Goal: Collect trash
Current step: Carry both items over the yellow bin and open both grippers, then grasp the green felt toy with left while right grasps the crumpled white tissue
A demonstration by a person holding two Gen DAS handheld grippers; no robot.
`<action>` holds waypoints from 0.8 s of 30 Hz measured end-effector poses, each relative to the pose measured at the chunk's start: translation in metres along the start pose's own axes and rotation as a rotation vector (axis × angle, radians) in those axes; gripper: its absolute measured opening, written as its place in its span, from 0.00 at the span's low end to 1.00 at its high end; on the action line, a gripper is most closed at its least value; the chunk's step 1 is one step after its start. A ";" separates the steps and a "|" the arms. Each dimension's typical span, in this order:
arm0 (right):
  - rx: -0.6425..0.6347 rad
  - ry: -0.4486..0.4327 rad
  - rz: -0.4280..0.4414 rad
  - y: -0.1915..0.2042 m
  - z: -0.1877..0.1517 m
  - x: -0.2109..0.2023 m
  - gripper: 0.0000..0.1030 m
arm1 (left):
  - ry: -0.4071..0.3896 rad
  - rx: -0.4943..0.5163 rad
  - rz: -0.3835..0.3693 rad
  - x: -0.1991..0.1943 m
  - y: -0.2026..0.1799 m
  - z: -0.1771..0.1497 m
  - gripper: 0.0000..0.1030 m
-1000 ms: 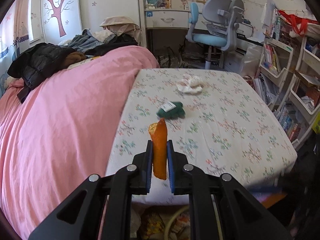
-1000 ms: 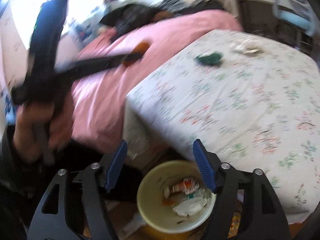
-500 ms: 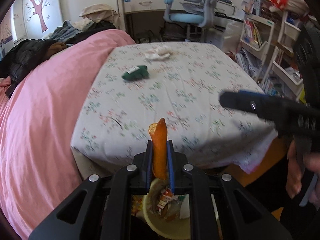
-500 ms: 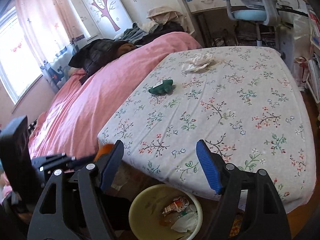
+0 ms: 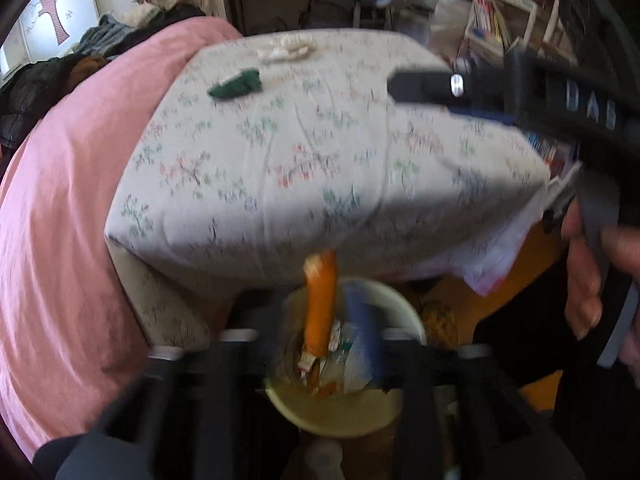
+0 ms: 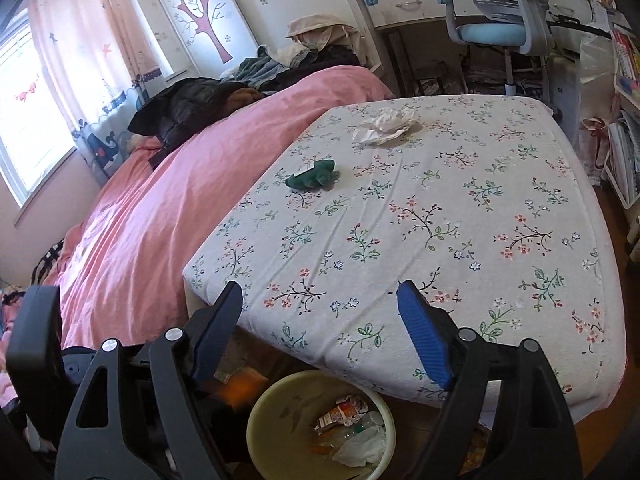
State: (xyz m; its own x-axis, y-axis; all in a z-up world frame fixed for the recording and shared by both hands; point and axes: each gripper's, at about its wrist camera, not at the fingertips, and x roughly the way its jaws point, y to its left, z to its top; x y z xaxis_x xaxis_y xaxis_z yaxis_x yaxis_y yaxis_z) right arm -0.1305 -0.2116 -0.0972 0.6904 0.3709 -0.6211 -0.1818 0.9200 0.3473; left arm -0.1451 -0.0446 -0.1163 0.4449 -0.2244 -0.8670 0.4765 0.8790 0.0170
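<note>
In the blurred left wrist view, my left gripper (image 5: 332,312) hangs over the yellow trash bin (image 5: 340,408) with its jaws apart. The orange wrapper (image 5: 320,304) stands between the fingers, over the bin, and looks loose. My right gripper (image 6: 320,328) is wide open and empty over the near corner of the floral table (image 6: 440,208). A green wrapper (image 6: 312,176) and a crumpled white tissue (image 6: 386,124) lie on the table's far part. The bin (image 6: 320,424) holds several bits of trash.
A pink bed (image 6: 180,200) with dark clothes runs along the table's left side. A blue desk chair (image 6: 496,24) and a desk stand behind. Bookshelves (image 5: 504,20) line the right. The right gripper's body (image 5: 520,96) crosses the left wrist view.
My left gripper moved down over the bin and opened, freeing the orange wrapper. My right gripper moved forward over the table, still open.
</note>
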 end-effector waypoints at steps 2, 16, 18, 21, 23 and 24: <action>0.005 -0.005 -0.009 -0.002 0.002 0.000 0.77 | -0.025 0.029 0.025 -0.006 -0.004 -0.001 0.66; -0.087 0.030 -0.121 -0.018 0.085 0.057 0.81 | -0.249 -0.122 0.143 -0.012 0.062 0.082 0.67; -0.092 0.039 -0.132 -0.025 0.099 0.075 0.81 | -0.251 -0.149 0.132 -0.007 0.071 0.095 0.67; -0.101 0.048 -0.155 -0.035 0.119 0.102 0.81 | -0.240 -0.185 0.110 0.006 0.082 0.117 0.68; -0.098 0.056 -0.160 -0.042 0.135 0.123 0.81 | -0.233 -0.182 0.115 0.017 0.086 0.132 0.69; -0.098 0.054 -0.161 -0.043 0.141 0.129 0.81 | -0.226 -0.170 0.118 0.023 0.086 0.138 0.69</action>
State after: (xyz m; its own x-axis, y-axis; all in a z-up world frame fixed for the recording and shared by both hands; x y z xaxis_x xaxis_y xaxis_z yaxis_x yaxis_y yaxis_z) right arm 0.0648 -0.2215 -0.0935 0.6780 0.2222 -0.7007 -0.1413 0.9748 0.1724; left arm 0.0114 -0.0325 -0.0662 0.6563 -0.1880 -0.7307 0.2861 0.9581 0.0105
